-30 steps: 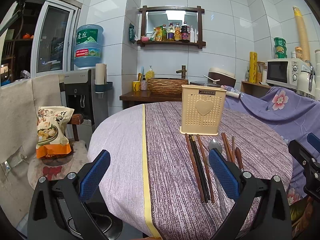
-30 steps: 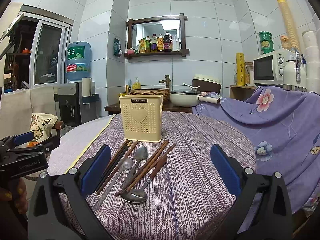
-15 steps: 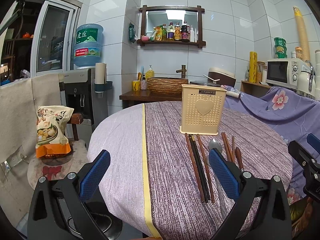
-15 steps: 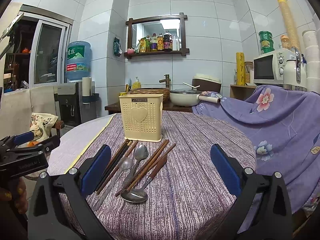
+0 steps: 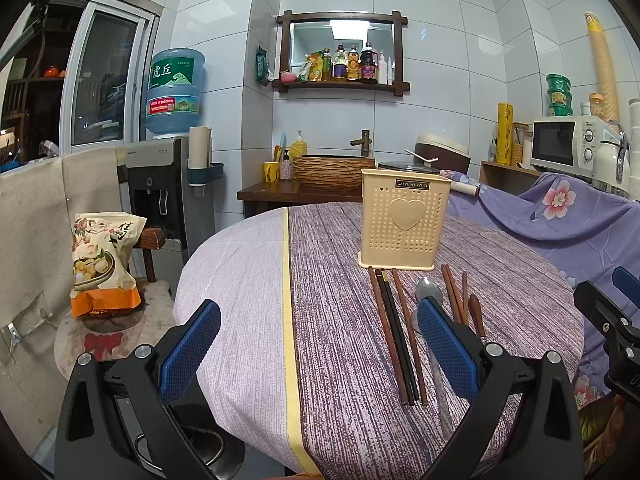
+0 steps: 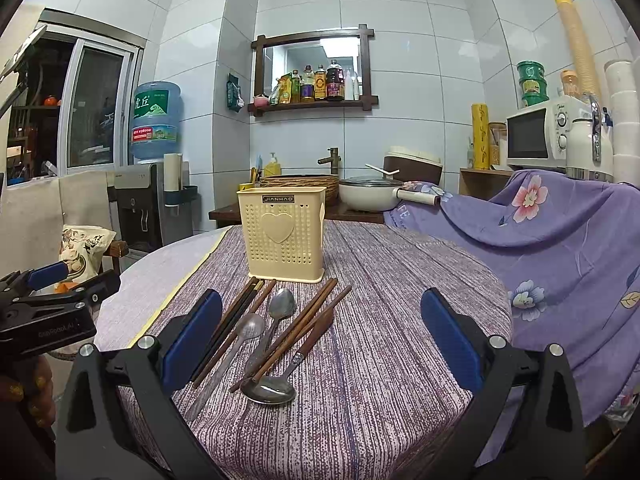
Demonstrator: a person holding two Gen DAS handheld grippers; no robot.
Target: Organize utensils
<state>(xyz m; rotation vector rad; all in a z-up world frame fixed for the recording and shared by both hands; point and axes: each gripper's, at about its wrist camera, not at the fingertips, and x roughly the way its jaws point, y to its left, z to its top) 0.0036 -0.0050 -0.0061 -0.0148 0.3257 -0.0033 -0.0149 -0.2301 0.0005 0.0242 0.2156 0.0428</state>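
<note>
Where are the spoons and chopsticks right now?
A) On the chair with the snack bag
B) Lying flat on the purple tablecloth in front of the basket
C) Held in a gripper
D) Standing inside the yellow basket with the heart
B: the metal spoons and the brown and black wooden chopsticks lie flat on the striped purple tablecloth, in front of the perforated yellow plastic basket with the heart, and both grippers are open and empty.
</note>
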